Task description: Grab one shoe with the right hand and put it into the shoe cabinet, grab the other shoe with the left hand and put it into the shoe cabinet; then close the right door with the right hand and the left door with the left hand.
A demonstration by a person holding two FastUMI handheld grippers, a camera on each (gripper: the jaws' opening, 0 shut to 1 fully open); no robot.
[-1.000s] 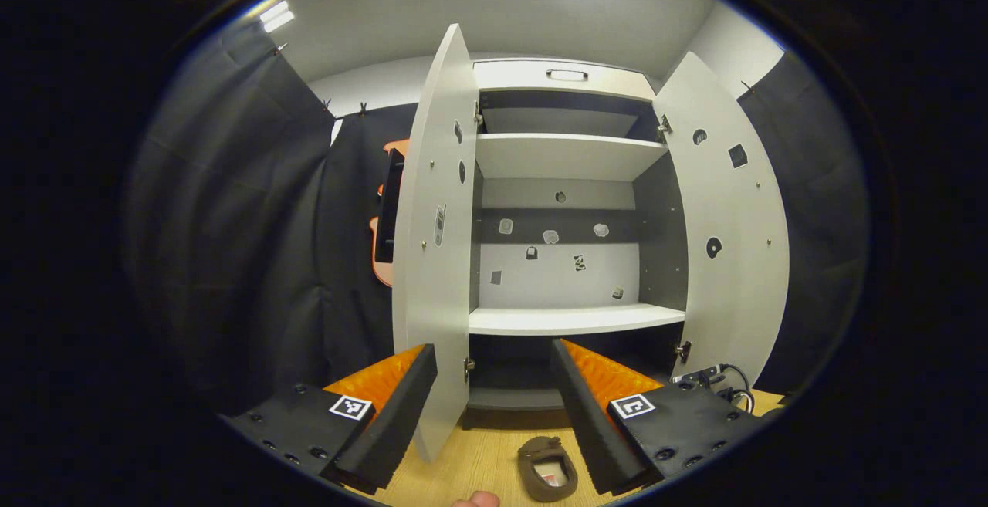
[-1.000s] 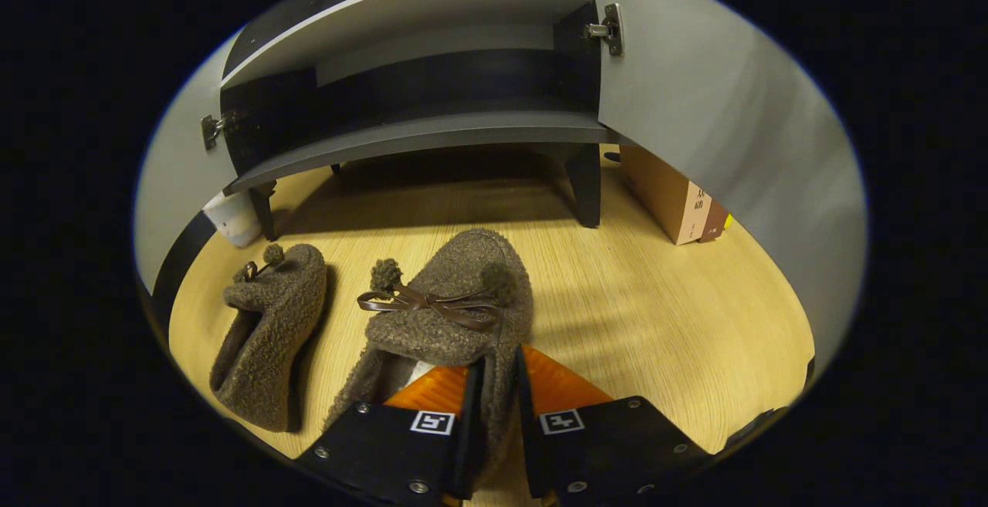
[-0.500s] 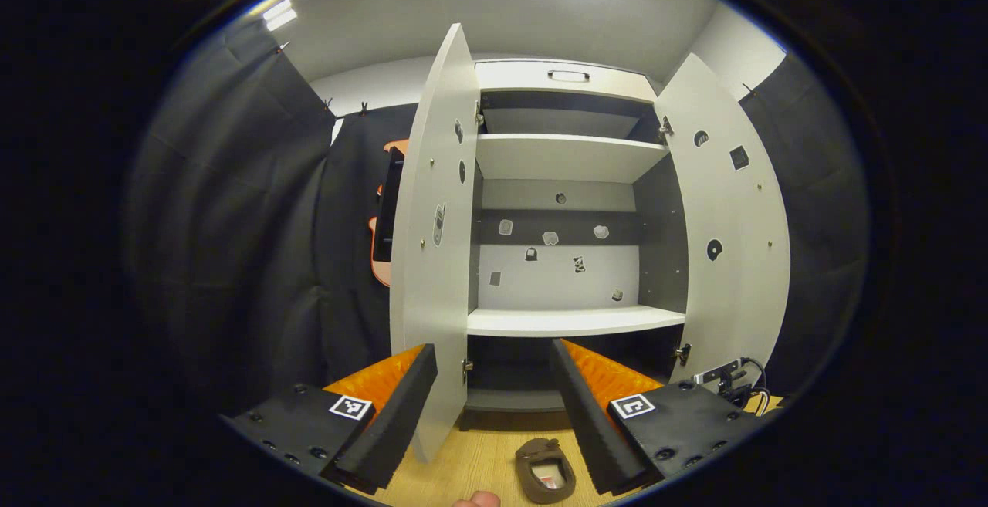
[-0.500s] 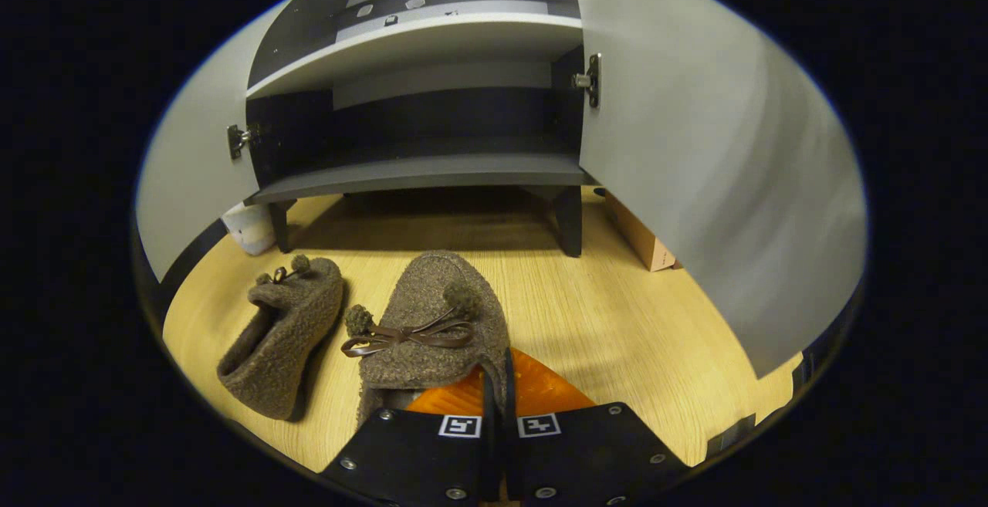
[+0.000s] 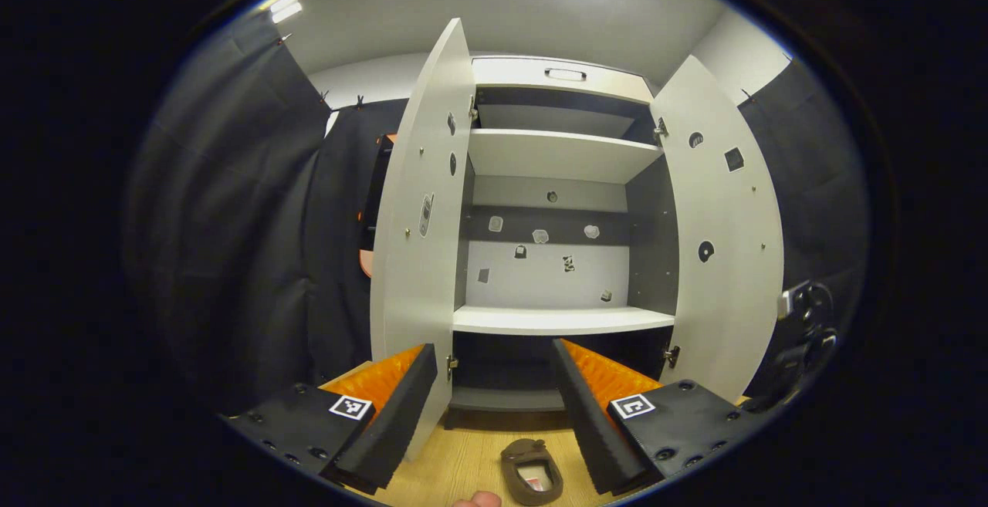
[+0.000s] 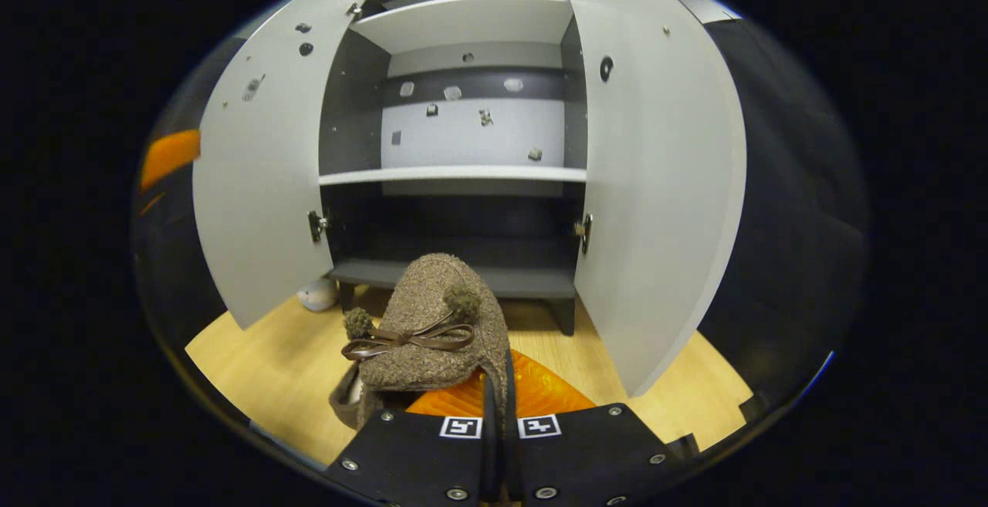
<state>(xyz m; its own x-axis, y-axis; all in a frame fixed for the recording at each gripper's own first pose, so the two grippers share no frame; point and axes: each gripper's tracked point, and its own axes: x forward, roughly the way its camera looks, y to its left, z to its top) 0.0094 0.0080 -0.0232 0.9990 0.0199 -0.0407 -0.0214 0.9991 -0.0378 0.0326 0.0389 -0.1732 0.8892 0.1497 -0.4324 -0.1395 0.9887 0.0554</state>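
Note:
In the right gripper view my right gripper (image 6: 494, 407) is shut on the side wall of a brown fuzzy shoe (image 6: 432, 314) with a bow and pompoms. The shoe hangs above the wooden floor, toe toward the open shoe cabinet's dark bottom shelf (image 6: 532, 282). Seen from the left gripper view, the other brown shoe (image 5: 531, 472) lies on the floor below and between the fingers of my left gripper (image 5: 494, 353), which is open and holds nothing. The cabinet's left door (image 5: 417, 245) and right door (image 5: 722, 237) both stand wide open.
A white middle shelf (image 6: 455, 175) crosses the cabinet above the dark bottom one. A small white object (image 6: 316, 295) sits on the floor under the left door (image 6: 255, 175). The other gripper (image 5: 803, 329) shows at the far right of the left gripper view. A fingertip (image 5: 476, 500) pokes in at the bottom edge.
My right gripper closed fully on the shoe, lifted it off the floor and tilted up to face the cabinet. The left gripper stayed open and drifted slightly.

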